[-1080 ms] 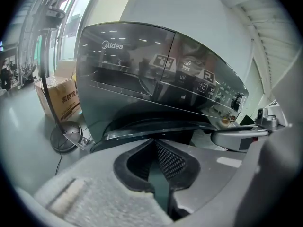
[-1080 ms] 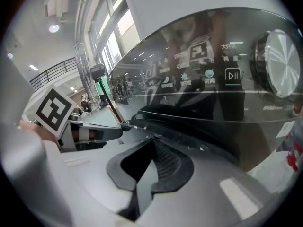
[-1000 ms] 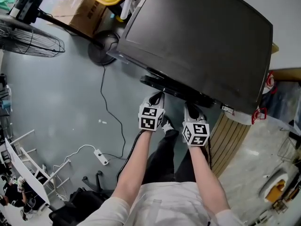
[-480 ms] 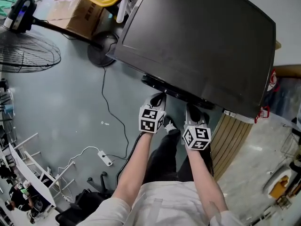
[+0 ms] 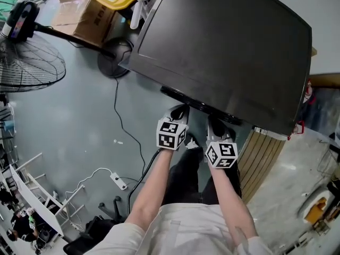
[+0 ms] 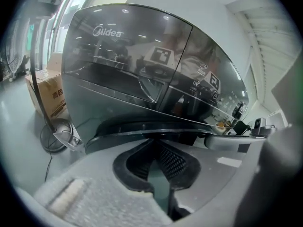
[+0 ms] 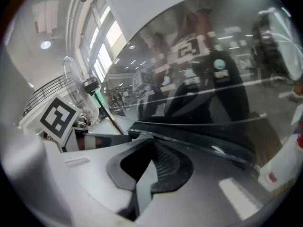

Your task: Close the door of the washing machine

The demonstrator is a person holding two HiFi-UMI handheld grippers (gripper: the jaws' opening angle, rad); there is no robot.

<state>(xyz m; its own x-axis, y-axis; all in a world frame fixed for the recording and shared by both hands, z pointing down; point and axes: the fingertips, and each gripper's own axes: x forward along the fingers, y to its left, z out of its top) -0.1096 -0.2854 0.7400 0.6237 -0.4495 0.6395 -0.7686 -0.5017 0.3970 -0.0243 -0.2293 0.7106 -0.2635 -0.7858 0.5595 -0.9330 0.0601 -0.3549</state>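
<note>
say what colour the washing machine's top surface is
Glossy dark grey, nearly black top surface; head view shows it best.

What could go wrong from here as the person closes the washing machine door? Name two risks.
1. The left gripper and right gripper are shut, fingers close by the glossy door's front edge; they might slip off or get pinched underneath.
2. A cable trails over the floor near the person's legs: a possible trip.

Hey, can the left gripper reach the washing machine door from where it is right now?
Probably yes. The left gripper, jaws shut, sits right at the door's front edge, with nothing visible between them.
</note>
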